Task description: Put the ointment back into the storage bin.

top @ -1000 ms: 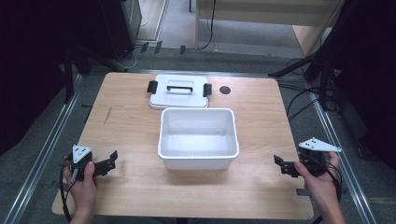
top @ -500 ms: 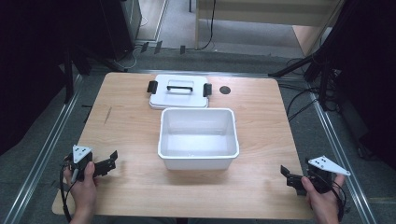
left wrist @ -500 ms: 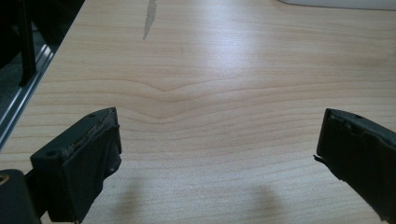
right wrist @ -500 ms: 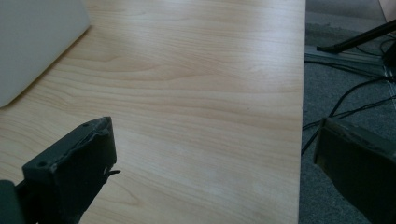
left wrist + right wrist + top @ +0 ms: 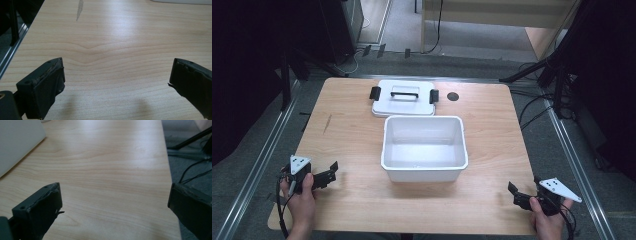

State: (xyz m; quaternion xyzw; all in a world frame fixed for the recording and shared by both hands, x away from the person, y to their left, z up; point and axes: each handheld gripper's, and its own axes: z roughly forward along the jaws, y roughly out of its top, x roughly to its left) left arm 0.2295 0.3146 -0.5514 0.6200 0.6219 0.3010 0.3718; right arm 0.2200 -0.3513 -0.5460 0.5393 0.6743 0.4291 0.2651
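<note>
- Your right gripper [image 5: 518, 192] has pulled back to the worktop's [image 5: 347, 130] near-right corner; jaws wide open, holding nothing.
- Left gripper [image 5: 328, 174]: same spot, jaws wide open, empty.
- White tub [image 5: 424, 148] mid-worktop, lid [image 5: 404, 98] just behind.

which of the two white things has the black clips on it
The flat white lid at the far side, with a black clip at each end. The open white tub nearer the person has none.
</note>
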